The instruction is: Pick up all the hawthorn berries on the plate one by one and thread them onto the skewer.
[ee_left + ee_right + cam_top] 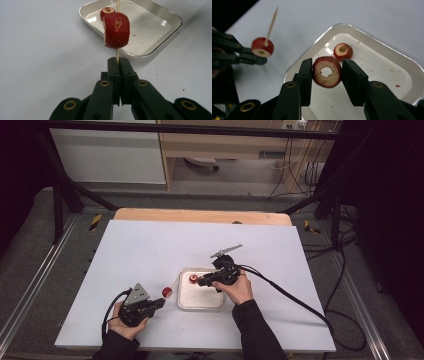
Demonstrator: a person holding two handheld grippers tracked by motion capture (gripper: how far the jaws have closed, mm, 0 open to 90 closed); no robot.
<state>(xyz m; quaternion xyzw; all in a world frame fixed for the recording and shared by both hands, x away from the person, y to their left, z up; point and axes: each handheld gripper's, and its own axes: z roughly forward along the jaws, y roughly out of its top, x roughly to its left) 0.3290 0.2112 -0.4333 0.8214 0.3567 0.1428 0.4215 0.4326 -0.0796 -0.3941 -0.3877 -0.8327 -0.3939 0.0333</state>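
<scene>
The left tongs [117,61], nearest the person at about seven o'clock on the white tabletop [150,250], are closed on a thin wooden skewer [117,53]. One red fruit slice with a pale cut face [116,30] is already threaded on the skewer, held just above the tongs' tips and clear of the tabletop.

A little farther in, toward the centre, the right tongs [327,72] grip a second slice [327,72], a red-skinned ring with a cored hole through its middle. The jaws press on its skin from both sides, and it hangs over a shallow metal tray [387,62]. In the high view the tray [186,301] sits just at three o'clock of the skewered slice.

Farther back in the tray lies a third piece [343,51], also cored and untouched.

The step in hand appears to be threading fruit onto the skewer. The next move would likely call for bringing the ring's hole in line with the skewer's free point and sliding it on, with both hands kept steady.
</scene>
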